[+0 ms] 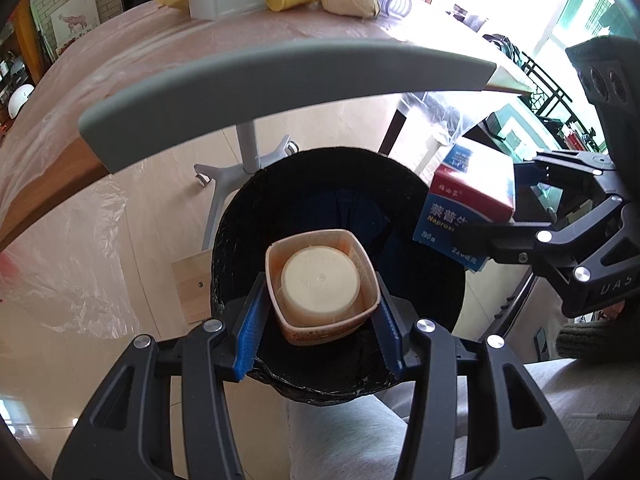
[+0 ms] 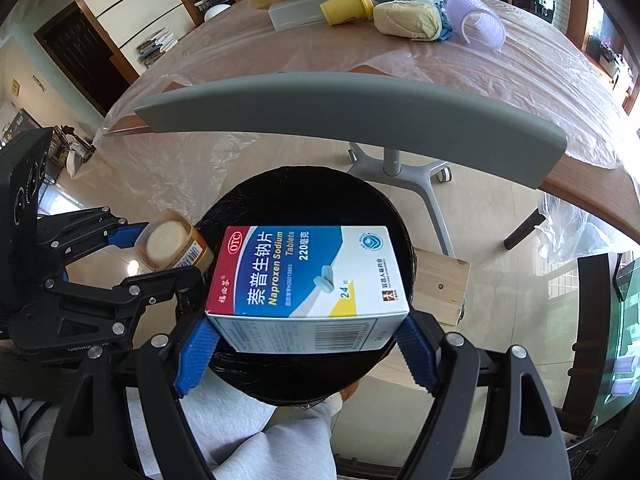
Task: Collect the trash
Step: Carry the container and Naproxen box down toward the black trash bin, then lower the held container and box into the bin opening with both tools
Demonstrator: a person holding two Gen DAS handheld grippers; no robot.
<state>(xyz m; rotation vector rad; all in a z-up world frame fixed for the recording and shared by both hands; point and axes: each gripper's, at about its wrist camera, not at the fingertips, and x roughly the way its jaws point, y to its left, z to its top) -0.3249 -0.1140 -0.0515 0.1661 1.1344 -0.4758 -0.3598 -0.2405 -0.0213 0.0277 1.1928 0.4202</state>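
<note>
A black-lined round trash bin [image 1: 240,216] [image 2: 280,196] stands on the floor below both grippers. My left gripper [image 1: 320,320] is shut on a small square plastic cup [image 1: 322,284] holding a white lid, held over the bin's mouth. It shows at the left of the right wrist view too, cup [image 2: 172,244] in gripper [image 2: 160,252]. My right gripper [image 2: 308,344] is shut on a blue, red and white medicine box [image 2: 308,276], also above the bin. In the left wrist view that box [image 1: 468,204] hangs at the bin's right rim in the right gripper [image 1: 492,224].
A grey chair back [image 1: 280,80] [image 2: 352,116] arcs just beyond the bin, its wheeled base [image 2: 400,172] behind. The plastic-covered table [image 2: 320,48] carries a yellow cup [image 2: 348,8], a wrapped bundle [image 2: 408,20], a hair roller [image 2: 480,24] and a grey box. A wooden block [image 2: 440,284] sits beside the bin. A person's grey trouser legs fill the bottom.
</note>
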